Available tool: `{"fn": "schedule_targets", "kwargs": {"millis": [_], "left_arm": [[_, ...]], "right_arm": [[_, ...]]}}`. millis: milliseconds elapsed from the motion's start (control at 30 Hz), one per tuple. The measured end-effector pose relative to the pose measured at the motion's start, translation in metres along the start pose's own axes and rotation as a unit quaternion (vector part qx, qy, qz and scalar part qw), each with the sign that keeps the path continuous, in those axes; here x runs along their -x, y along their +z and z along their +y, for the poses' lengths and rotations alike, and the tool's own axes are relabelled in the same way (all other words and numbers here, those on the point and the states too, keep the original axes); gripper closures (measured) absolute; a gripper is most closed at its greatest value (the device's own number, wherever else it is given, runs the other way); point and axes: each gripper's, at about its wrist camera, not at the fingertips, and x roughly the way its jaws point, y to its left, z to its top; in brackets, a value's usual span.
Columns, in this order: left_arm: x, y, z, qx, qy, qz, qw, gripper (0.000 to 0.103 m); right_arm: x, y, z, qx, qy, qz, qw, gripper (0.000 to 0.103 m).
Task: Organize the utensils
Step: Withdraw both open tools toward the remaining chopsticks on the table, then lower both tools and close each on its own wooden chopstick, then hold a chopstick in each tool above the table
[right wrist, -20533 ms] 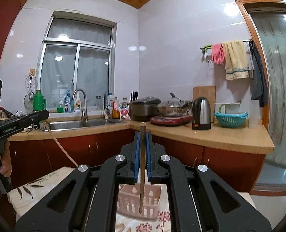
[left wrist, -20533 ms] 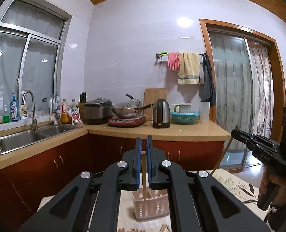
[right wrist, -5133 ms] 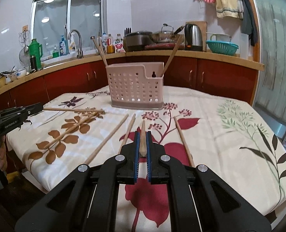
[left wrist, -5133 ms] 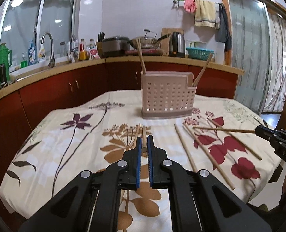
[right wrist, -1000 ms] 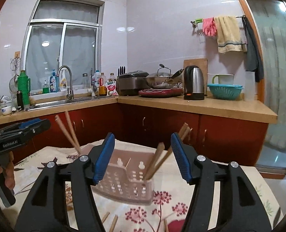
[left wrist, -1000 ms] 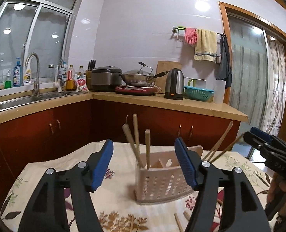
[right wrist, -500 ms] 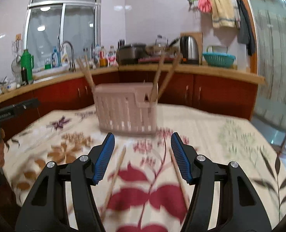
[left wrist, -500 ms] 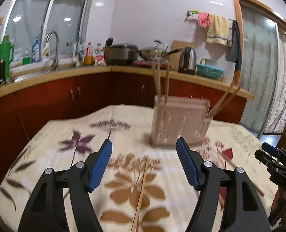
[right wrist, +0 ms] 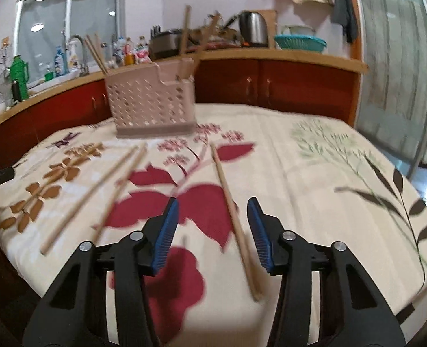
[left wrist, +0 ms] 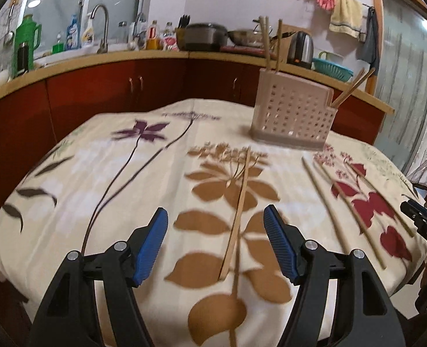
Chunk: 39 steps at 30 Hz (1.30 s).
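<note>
Both grippers low over the floral desk (left wrist: 103, 156), jaws spread and empty.

Pink utensil caddy (left wrist: 293, 118) stands at the back, chopsticks upright inside. Left gripper (left wrist: 215, 241) straddles one loose chopstick (left wrist: 238, 217); only the right gripper (right wrist: 212, 230) view shows a chopstick (right wrist: 233, 214) between its jaws, two more lying left.

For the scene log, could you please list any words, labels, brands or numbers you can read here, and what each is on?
No text can be read in either view.
Bottles by the sink: labels are there, too small to read.
Packet on the counter: print blurred.
Other gripper's side, left view's right edge: markings too faint.
Utensil basket: no label visible.
</note>
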Motion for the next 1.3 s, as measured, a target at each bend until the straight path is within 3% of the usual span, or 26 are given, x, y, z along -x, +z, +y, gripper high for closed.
{"fn": "schedule_targets", "kwargs": {"millis": [333, 700, 767, 1200, 1300], "left_arm": [[-0.008, -0.023, 0.001, -0.001, 0.004, 0.031, 0.9995, 0.043], [-0.008, -0.036, -0.004, -0.008, -0.001, 0.046, 0.9989, 0.054], [-0.009, -0.036, -0.003, -0.007, -0.004, 0.047, 0.9989, 0.061], [-0.012, -0.035, -0.008, -0.028, -0.005, 0.049, 0.9984, 0.094], [-0.012, -0.034, -0.008, -0.030, -0.005, 0.049, 0.9984, 0.096]], "right_arm": [[-0.002, -0.024, -0.009, 0.009, -0.022, 0.012, 1.000, 0.067], [0.005, -0.030, -0.009, 0.021, -0.028, 0.003, 0.999, 0.087], [0.005, -0.030, -0.008, 0.023, -0.025, 0.004, 0.999, 0.092], [0.007, -0.030, -0.004, 0.025, -0.021, 0.007, 0.999, 0.096], [0.008, -0.030, -0.003, 0.026, -0.019, 0.006, 0.999, 0.096]]}}
